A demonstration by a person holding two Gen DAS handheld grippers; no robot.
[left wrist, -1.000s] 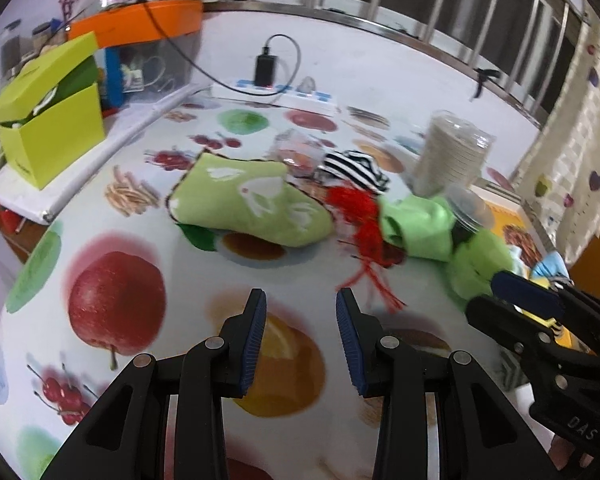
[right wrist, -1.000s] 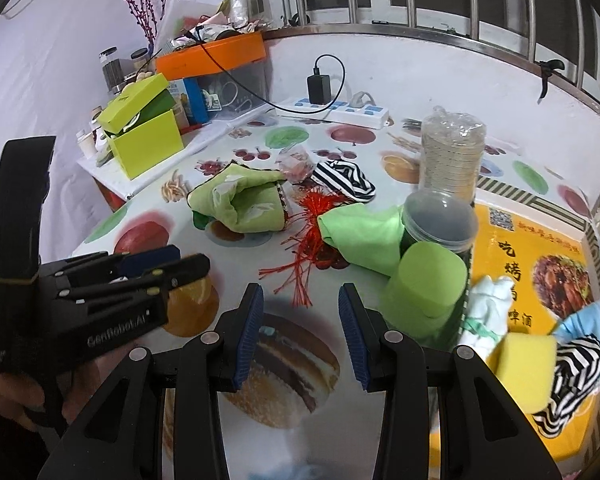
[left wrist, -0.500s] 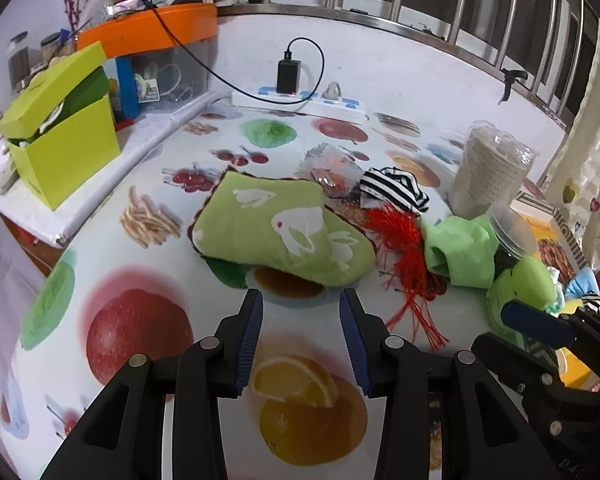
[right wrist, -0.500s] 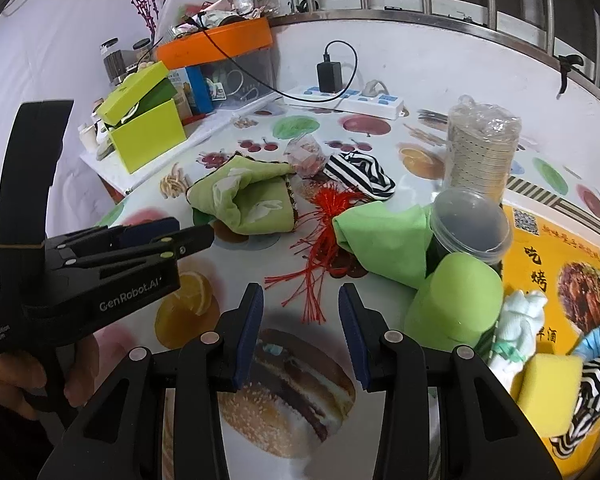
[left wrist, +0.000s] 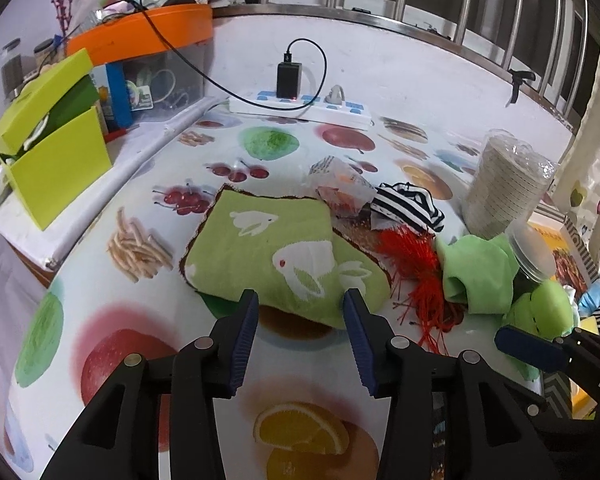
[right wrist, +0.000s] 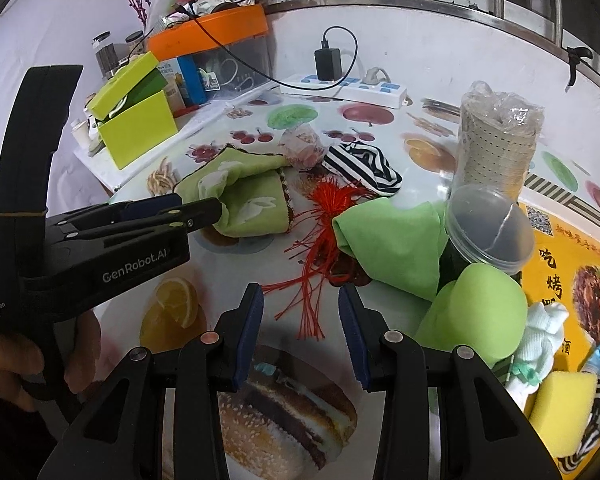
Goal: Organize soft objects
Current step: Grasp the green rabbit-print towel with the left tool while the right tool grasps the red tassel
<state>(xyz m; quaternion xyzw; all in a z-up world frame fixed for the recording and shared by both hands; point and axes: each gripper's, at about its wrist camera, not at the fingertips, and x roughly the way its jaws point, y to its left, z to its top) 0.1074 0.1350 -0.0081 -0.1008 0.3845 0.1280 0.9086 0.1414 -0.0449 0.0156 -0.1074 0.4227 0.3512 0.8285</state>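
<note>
A folded green towel with white rabbits [left wrist: 284, 256] lies on the fruit-print tablecloth. My left gripper [left wrist: 300, 304] is open, its fingertips at the towel's near edge; it also shows in the right wrist view [right wrist: 204, 210], touching the towel [right wrist: 256, 204]. My right gripper [right wrist: 300, 300] is open and empty over red tassel strands [right wrist: 320, 256]. Next to them lie a striped black-and-white cloth [right wrist: 364, 164], a plain green cloth [right wrist: 392, 240] and a green soft roll [right wrist: 480, 312].
A stack of wrapped paper cups [right wrist: 496, 144] and a clear plastic lid [right wrist: 488, 232] stand at the right. A yellow sponge [right wrist: 560, 396] and white sock [right wrist: 540, 328] lie at the far right. A lime box [left wrist: 48, 144] and power strip [left wrist: 300, 108] sit at the back.
My left gripper has moved forward up to the green towel's near edge. My right gripper has moved forward a little toward the red tassel. Both stay open.
</note>
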